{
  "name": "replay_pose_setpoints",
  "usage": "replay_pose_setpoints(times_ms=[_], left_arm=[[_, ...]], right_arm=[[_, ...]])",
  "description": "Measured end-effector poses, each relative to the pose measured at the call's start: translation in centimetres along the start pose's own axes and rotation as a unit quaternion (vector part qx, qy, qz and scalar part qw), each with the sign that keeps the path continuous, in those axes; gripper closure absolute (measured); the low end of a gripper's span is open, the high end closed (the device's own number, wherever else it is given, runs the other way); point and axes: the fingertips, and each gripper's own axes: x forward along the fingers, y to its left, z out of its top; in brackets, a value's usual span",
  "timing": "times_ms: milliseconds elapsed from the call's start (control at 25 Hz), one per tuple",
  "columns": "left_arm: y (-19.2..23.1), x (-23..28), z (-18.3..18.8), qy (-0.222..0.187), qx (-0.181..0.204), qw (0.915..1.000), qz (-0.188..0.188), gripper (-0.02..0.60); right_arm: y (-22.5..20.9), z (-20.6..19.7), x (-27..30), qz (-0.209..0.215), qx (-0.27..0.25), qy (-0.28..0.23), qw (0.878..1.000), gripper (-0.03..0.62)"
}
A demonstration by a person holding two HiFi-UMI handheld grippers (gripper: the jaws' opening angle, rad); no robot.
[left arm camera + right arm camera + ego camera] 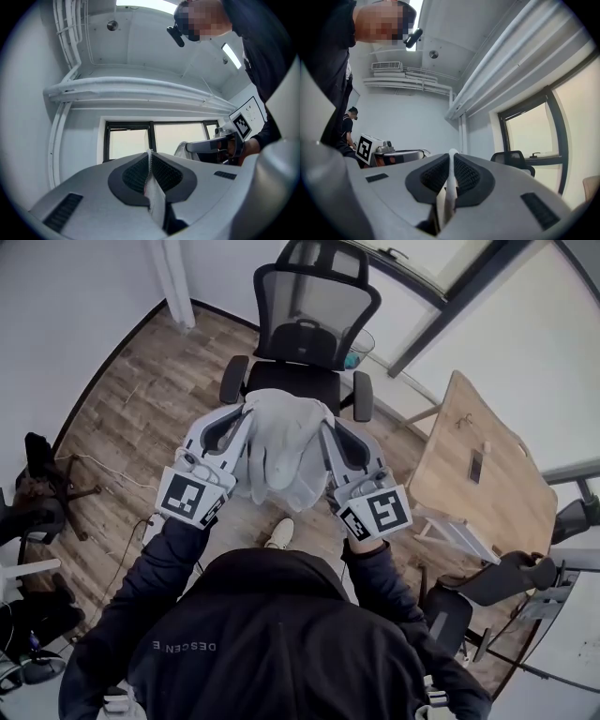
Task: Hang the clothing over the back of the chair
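Between both claws, before the chair (314, 329) — clothing (281, 451), pale, bunched, held up in the air. Grip, left claw (246, 418): clenched on one upper edge of the fabric. Grip, right claw (324, 430): clenched on the other edge. Chair back stood just beyond, upright and bare. Handling note — both pinches looked thin. The cloth wanted carrying level and clear above the top of the back, then lowering so the front and rear halves balanced.
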Motion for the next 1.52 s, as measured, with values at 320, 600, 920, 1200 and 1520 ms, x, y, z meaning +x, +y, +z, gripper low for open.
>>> replay_pose_setpoints(times_ms=[320,600,920,1200,1520], left_arm=[[1.8,5.6,0.3,-0.004,0.008,0.9999,0.014,0.548],[4.2,9.0,-0.3,-0.005,0.000,0.9999,0.009,0.549],[8.8,13.7,-0.8,-0.025,-0.016,0.9989,-0.035,0.548],[14.1,17.2,-0.7,-0.038,-0.022,0.9960,-0.078,0.548],[19.3,20.2,-0.8,-0.050,-0.030,0.9897,-0.131,0.548]], right_arm=[[-5.8,1.1,2.8,0.008,0.002,-0.011,1.000,0.559],[-8.5,1.1,5.7,0.004,0.006,-0.011,1.000,0.559],[-11.3,1.2,11.1,-0.028,-0.006,-0.011,1.000,0.559],[-13.2,2.1,16.6,-0.068,-0.017,-0.017,0.997,0.559],[-14.4,2.3,21.9,-0.119,-0.028,-0.022,0.992,0.559]])
